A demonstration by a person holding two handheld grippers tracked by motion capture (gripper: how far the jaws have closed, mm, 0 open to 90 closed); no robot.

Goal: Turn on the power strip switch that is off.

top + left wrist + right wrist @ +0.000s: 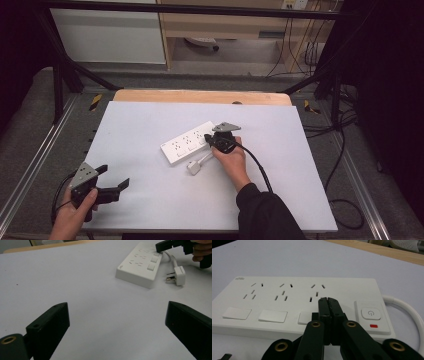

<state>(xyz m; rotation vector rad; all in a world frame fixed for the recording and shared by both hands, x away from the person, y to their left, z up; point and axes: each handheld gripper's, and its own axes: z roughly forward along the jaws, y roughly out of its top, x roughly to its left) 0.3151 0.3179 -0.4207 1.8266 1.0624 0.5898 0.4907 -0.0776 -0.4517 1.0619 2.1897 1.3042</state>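
The right hand-held gripper (209, 138) is clenched, its two black jaws pressed flat together with nothing between them, and the tips rest over the white power strip (189, 143) near the middle of the counter (150, 120). In the right gripper view the closed tips (328, 305) sit on the strip's top face, just at 9 o'clock of the power button (370, 314) with its small red mark (373, 326), beside the third rocker switch (305, 318). The person's right hand (231, 160) grips the tool from the 5 o'clock side, a black cable trailing back along the dark sleeve.

The left hand-held gripper (114, 180) is released, jaws spread wide, holding nothing and low over bare counter at about 7 o'clock of the strip, well apart from it. From its own view the gaping jaws frame the strip (140, 266) far ahead.

The strip's white plug (194, 167) lies on the counter just at 6 o'clock of the strip, its cord (205, 159) looping back to the strip's end
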